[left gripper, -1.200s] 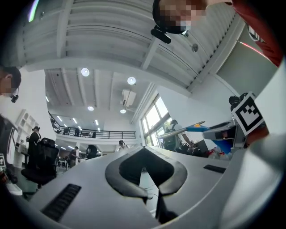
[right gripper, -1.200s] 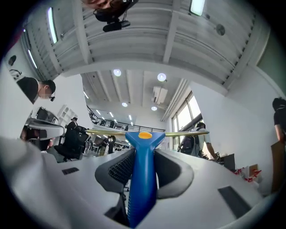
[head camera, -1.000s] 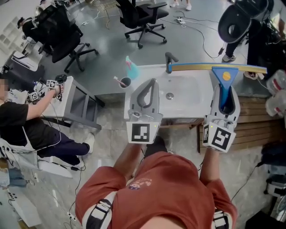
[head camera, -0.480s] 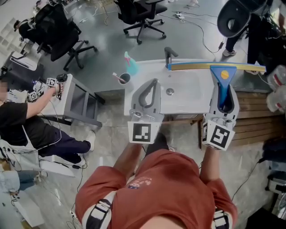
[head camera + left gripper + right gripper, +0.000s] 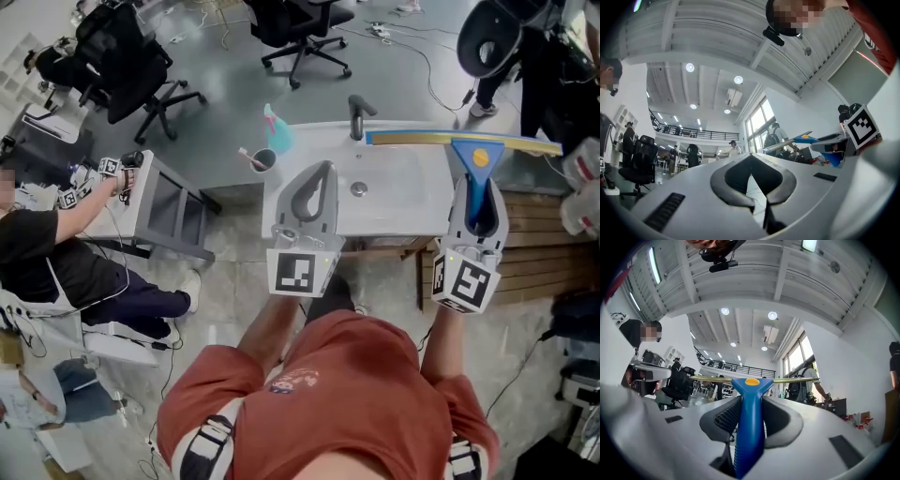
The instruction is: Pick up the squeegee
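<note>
Squeegee [image 5: 466, 142] is in the air over the sink's [image 5: 398, 192] far rim, right gripper [image 5: 479, 192] pinching its blue handle just below the head. Looks light & stiff, plastic prob. slick. The long blade could lever, so a grip near the head suits. Left gripper [image 5: 322, 176]: jaws pressed together, nothing in them.

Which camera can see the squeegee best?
The head view: it shows the squeegee from above, full blade and blue handle. The right gripper view shows the handle close between the jaws, with the blade edge-on. The left gripper view shows it small, at the right.
</note>
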